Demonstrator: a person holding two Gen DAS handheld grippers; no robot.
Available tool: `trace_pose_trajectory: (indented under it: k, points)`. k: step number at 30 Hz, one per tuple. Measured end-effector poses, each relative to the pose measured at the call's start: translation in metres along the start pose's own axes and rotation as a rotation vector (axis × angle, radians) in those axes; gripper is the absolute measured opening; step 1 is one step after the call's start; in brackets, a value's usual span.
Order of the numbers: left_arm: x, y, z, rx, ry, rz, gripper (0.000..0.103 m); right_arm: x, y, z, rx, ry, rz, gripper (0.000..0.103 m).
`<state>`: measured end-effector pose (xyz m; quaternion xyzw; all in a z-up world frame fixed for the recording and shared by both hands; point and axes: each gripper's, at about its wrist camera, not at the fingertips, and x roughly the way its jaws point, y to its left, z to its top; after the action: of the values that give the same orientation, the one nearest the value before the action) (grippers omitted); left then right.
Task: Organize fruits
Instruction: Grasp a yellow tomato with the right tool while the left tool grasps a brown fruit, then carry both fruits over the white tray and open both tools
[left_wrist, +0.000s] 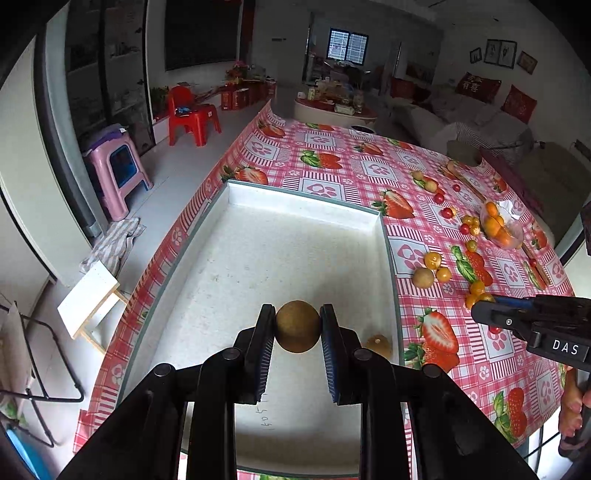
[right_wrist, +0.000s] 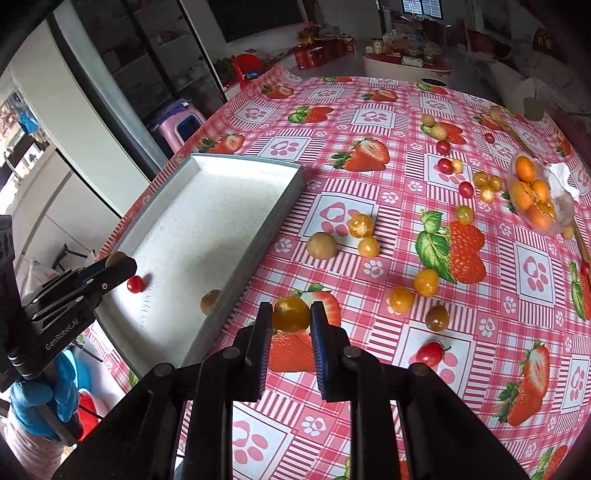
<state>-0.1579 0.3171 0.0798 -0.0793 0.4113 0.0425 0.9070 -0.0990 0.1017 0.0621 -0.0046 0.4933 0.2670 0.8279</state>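
Left gripper (left_wrist: 297, 326) jaws clenched on brown fruit (left_wrist: 297, 326) above tray (left_wrist: 303, 205); right gripper (right_wrist: 291, 315) jaws grasping yellow tomato (right_wrist: 291, 315). Second brown fruit (left_wrist: 378, 345) half hidden beside right jaw.

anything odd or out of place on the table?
Mainly the loose fruit: cherry tomatoes and small orange fruits lie scattered over the tablecloth, not in the white tray. Nothing looks spilled or damaged.

Brown longan (left_wrist: 297, 326) pinched above white tray (left_wrist: 306, 206); second longan (left_wrist: 378, 345) and red tomato (right_wrist: 135, 284) inside. Yellow tomato (right_wrist: 291, 314) pinched over counter; remaining fruits (right_wrist: 369, 246) scattered there.
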Motion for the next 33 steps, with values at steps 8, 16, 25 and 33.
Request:
trace_pose_trajectory:
  k: [8,16,25,33]
  points:
    - [0.043,0.031,0.022,-0.051,0.075,0.054,0.026,0.050,0.042,0.048,-0.039,0.049,0.053,0.023]
    - [0.072,0.046,0.022,-0.083,0.169,0.093,0.026,0.100,0.066,0.083,-0.097,0.108,0.019,0.022]
    - [0.082,0.048,0.015,-0.071,0.215,0.121,0.026,0.143,0.077,0.089,-0.131,0.184,-0.034,0.022]
    - [0.082,0.043,0.015,-0.038,0.223,0.146,0.026,0.142,0.078,0.090,-0.143,0.189,-0.037,0.023]
